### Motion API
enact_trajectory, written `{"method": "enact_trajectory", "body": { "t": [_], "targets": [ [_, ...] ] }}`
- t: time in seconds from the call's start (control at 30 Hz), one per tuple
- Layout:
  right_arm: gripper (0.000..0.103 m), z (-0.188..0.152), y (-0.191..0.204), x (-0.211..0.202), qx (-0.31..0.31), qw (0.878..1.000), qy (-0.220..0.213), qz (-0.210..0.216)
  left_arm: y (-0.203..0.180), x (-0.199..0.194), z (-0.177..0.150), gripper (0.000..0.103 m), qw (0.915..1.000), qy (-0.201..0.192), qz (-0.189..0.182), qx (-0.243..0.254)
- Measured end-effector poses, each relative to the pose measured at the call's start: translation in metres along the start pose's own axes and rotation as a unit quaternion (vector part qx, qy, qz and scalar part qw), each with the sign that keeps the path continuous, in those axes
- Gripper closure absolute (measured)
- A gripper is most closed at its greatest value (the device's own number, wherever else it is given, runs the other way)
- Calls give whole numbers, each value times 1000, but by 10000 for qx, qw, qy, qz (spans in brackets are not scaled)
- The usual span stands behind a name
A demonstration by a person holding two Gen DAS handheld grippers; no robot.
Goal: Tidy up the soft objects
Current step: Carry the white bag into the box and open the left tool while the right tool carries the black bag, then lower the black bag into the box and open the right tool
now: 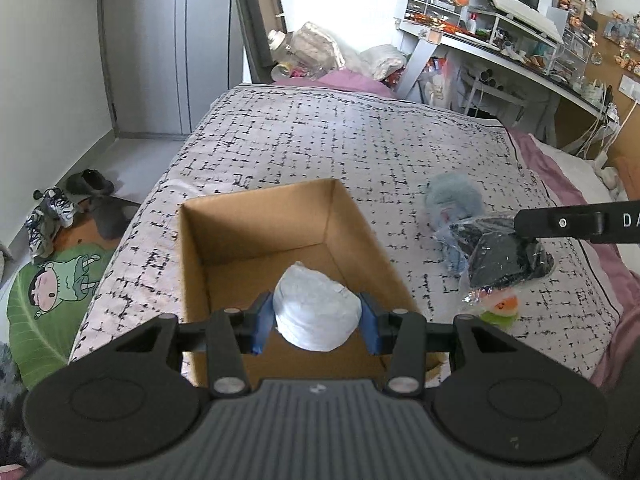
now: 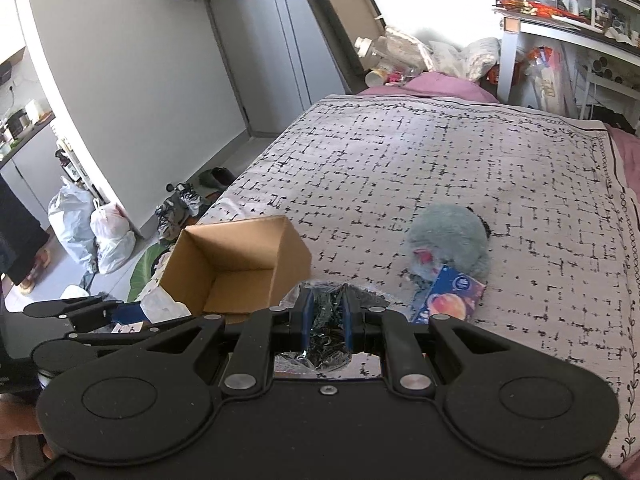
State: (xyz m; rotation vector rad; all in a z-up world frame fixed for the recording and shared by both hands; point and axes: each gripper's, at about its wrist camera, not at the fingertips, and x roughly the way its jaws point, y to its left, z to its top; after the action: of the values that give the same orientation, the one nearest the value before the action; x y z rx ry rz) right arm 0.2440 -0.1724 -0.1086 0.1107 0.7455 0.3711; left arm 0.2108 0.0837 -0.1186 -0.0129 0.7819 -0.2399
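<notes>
**Left wrist view: two soft items held near the open box**

Left wrist view shows the bed as the largest thing; its patterned cover fills the middle of the frame and serves as the work surface. On it, at lower centre, stands the cardboard box with its open top toward the camera, so soft things can be dropped in from above. It looks empty inside.

Right of the box, at middle right, the grey plush toy lies on the cover, not yet collected. In the right wrist view a small blue packet lies against it.

The left gripper is clenched on a white soft bundle, its blue pads pressing both sides. It hangs just over the near edge of the box, probably so that a release lets the bundle fall inside.

The right gripper is clamped nearly closed on a dark item in a clear plastic bag. In the left wrist view this bag hangs at middle right above the bed, beside the plush toy, likely waiting for its turn at the box.
</notes>
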Motion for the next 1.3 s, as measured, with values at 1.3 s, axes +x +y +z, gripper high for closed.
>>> {"method": "enact_trajectory", "body": {
  "t": [1.3],
  "targets": [
    [97,3,36,34,85,9979,137,621,56,-35,-16,30,9967,-256,399,-655]
  ]
}}
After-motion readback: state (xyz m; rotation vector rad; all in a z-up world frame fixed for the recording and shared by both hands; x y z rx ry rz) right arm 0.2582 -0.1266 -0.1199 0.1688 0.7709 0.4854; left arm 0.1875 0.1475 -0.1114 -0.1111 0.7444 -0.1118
